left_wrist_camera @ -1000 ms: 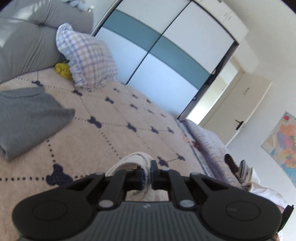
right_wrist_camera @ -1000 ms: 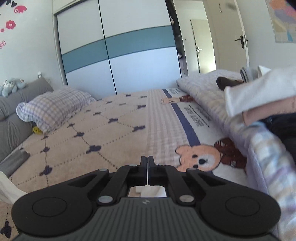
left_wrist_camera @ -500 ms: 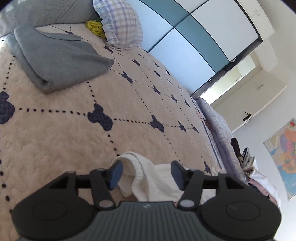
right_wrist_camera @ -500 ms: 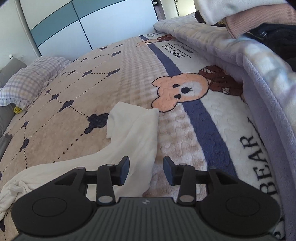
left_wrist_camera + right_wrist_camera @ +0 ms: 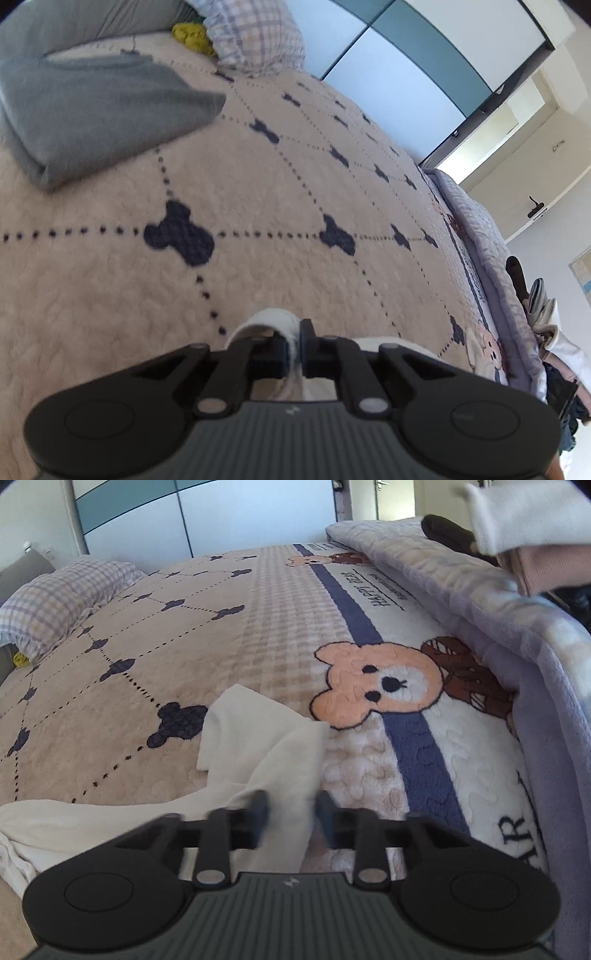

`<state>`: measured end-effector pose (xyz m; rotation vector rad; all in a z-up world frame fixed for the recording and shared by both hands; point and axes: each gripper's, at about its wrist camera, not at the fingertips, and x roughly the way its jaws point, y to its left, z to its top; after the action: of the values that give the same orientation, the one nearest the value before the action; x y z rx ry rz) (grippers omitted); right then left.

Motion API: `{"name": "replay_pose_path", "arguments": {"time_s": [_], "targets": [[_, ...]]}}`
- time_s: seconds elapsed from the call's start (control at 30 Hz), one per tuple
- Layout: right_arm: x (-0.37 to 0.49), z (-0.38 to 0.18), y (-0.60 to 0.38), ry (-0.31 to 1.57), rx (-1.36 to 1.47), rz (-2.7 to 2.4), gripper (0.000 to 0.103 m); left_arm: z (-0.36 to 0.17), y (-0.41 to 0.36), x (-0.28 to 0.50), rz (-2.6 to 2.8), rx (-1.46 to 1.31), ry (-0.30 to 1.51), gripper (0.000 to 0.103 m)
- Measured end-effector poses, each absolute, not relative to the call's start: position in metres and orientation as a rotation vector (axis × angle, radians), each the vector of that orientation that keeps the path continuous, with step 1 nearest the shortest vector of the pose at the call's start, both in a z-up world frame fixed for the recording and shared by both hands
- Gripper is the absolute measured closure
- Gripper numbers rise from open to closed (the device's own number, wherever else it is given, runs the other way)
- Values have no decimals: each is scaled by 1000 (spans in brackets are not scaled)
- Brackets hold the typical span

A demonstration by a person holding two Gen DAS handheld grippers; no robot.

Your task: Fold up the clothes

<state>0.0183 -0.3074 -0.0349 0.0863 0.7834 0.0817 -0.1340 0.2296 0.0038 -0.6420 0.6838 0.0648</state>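
Left hand-held gripper (image 5: 293, 347) pinched nearly shut, angled downward; right hand-held gripper (image 5: 291, 812) blurred, jaws closing.

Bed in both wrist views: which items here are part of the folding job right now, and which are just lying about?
In the job:
cream garment
left gripper, pinching its edge
right gripper, closing around it

Lying about:
folded grey garment
checked pillow
yellow item
clothes pile
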Motion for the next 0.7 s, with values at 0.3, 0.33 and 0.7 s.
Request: {"name": "replay_pose_path", "arguments": {"time_s": [0.3, 0.33, 0.7], "targets": [[-11, 55, -298, 395, -27, 60, 97, 113, 234, -171, -35, -481, 269, 97], [-16, 65, -298, 357, -30, 58, 97, 126, 235, -177, -49, -478, 222, 97], [-116, 203, -328, -37, -25, 2, 96, 257, 233, -237, -184, -360, -135, 96]]}}
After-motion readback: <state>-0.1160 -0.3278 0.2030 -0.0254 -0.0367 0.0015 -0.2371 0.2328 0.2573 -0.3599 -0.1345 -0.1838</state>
